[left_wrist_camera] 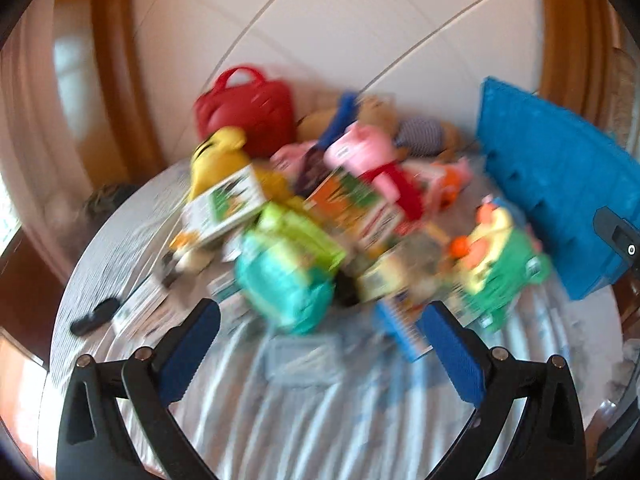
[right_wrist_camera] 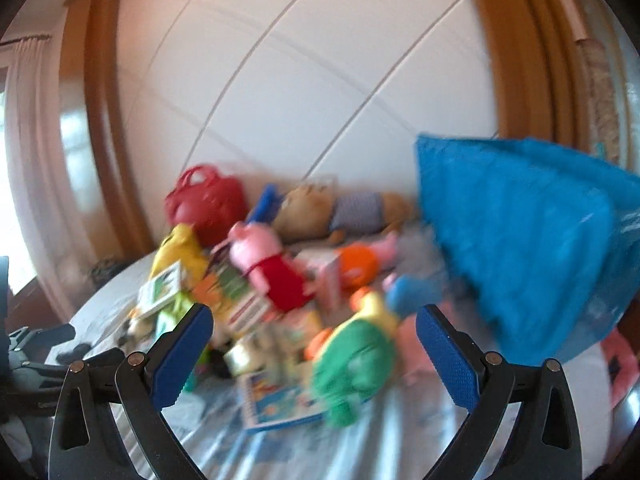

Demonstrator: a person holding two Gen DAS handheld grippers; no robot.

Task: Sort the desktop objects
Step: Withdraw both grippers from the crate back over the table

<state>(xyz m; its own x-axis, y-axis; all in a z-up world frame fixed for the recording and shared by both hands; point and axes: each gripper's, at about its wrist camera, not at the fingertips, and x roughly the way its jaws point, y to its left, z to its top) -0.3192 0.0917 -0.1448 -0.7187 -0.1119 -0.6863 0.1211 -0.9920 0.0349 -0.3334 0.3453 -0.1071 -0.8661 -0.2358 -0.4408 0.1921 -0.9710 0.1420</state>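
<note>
Both of my grippers hang above the near edge of the table [left_wrist_camera: 100, 248] with nothing between their pads, and both views are smeared with blur, so I can read only the big shapes. My left gripper [left_wrist_camera: 320, 332] is spread wide, its blue pads [left_wrist_camera: 188, 344] well apart, and the pile of toys and boxes lies just beyond them toward twelve o'clock. Nearest, at about eleven o'clock from my fingertips, sits a teal and lime green package [left_wrist_camera: 288, 272]; a white box with green print [left_wrist_camera: 224, 204] leans behind it at ten o'clock, against a yellow plush [left_wrist_camera: 216, 152]. A pink pig doll in a red dress [left_wrist_camera: 372, 164] lies at twelve o'clock, and a green and yellow plush toy [left_wrist_camera: 500, 260] sits at one o'clock. At the back, against the white wall, stands a red handbag [left_wrist_camera: 248, 116], and a blue crate [left_wrist_camera: 560, 184] rises at two o'clock. A small black object [left_wrist_camera: 96, 316] lies alone at nine o'clock; I cannot tell what it is. My right gripper [right_wrist_camera: 316, 340] is just as wide, and the same green plush [right_wrist_camera: 356, 360] lies between its spread fingers, not touched, resting beside a blue picture book [right_wrist_camera: 276, 404]. A brown plush in a striped shirt [right_wrist_camera: 340, 208] lies along the wall at twelve o'clock there.
</note>
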